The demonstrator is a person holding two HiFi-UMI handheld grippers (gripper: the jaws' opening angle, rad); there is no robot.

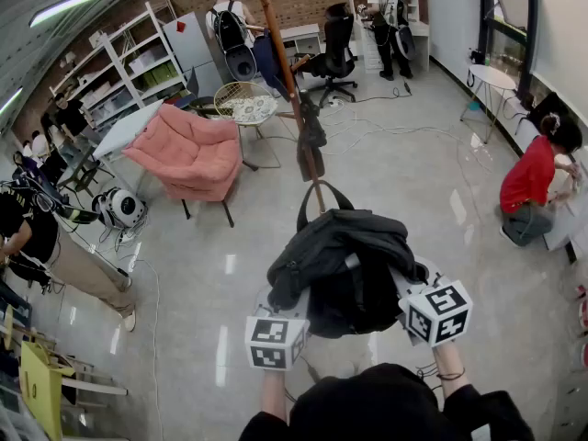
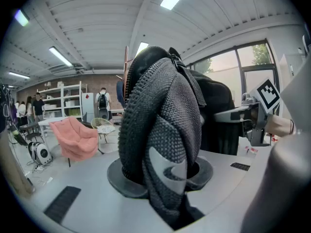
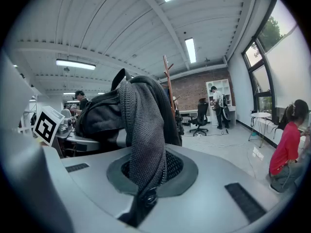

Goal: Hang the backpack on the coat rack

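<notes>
A black backpack [image 1: 354, 274] hangs in the air between my two grippers, its top handle loop pointing toward the wooden coat rack [image 1: 280, 53]. The rack stands just beyond it, with a dark item [image 1: 310, 145] hanging on its pole. My left gripper [image 1: 285, 303] is shut on a padded mesh shoulder strap [image 2: 160, 130], which fills the left gripper view. My right gripper [image 1: 411, 289] is shut on the other mesh strap [image 3: 143, 130]. The rack's pole [image 3: 169, 89] rises behind the bag in the right gripper view. The bag hides both pairs of fingertips in the head view.
A pink armchair [image 1: 188, 150] and a round wire table [image 1: 246, 107] stand left of the rack. A black office chair [image 1: 335, 49] is behind it, with cables on the floor. A person in red [image 1: 533, 177] crouches at the right; another person [image 1: 55, 246] stands at the left.
</notes>
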